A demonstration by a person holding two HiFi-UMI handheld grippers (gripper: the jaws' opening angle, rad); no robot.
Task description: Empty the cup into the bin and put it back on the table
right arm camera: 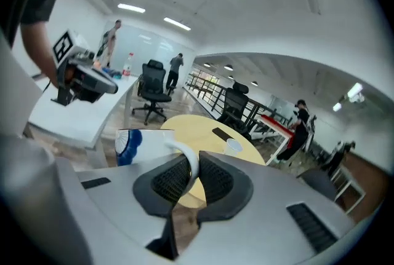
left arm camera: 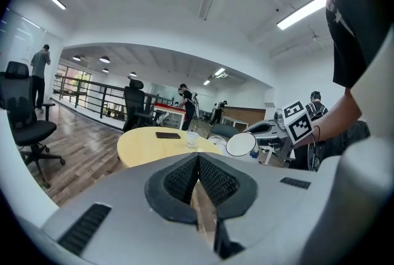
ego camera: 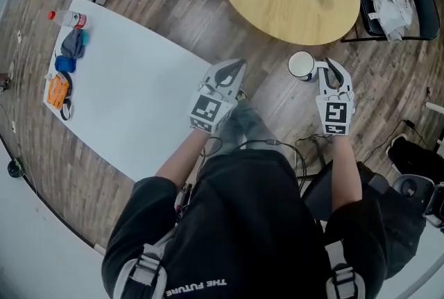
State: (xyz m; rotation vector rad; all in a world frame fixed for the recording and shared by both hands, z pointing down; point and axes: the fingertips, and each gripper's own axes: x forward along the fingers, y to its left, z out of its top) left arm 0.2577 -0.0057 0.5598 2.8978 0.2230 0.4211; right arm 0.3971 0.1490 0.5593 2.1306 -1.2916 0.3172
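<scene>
Right tool [ego camera: 331, 69] is clamped on the handle of the white cup [ego camera: 301, 64], which hangs over the wood floor [ego camera: 272, 92] just off the round desk's [ego camera: 277, 3] near edge. Left tool [ego camera: 232, 70] is closed and empty, beside the white desk's [ego camera: 139, 82] right edge.
</scene>
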